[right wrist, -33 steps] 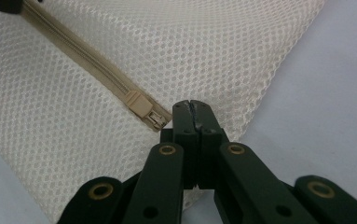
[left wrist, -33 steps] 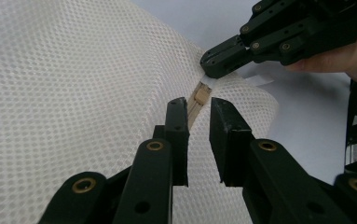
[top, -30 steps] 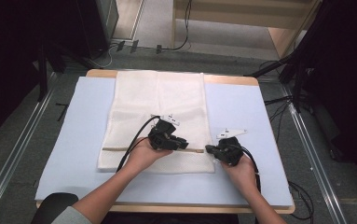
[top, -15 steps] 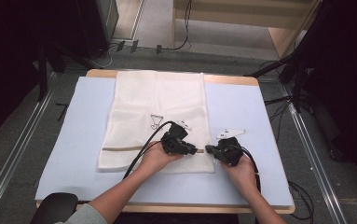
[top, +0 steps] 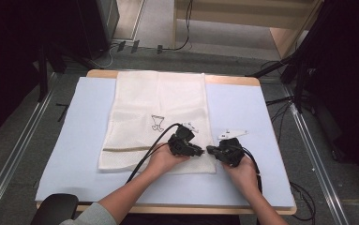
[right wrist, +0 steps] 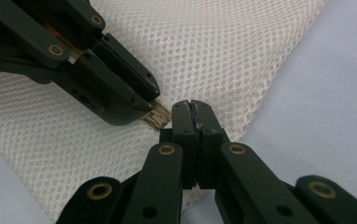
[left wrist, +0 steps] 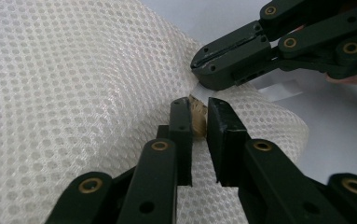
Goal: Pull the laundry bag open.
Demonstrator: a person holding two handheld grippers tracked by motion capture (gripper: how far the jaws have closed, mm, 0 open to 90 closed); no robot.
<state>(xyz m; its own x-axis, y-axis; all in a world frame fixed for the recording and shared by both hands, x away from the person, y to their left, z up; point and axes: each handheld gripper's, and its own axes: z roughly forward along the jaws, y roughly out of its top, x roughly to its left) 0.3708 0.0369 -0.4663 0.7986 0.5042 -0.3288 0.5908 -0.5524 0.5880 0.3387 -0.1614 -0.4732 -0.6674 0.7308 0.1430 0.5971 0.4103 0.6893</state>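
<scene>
Mesh bag (top: 158,117) lies flat on the blue table mat (top: 257,112), its near right corner between both tools. Left gripper (left wrist: 198,122) pinches the beige zipper pull (left wrist: 196,112) with narrow jaws. Right gripper (right wrist: 191,114) is closed tight on the bag's white edge just beside it. Zipper work seems only beginning, I judge. Mat beside the right edge is free.

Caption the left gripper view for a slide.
Left gripper pinching the mesh bag's zipper pull; right gripper clamps beside it.
</scene>
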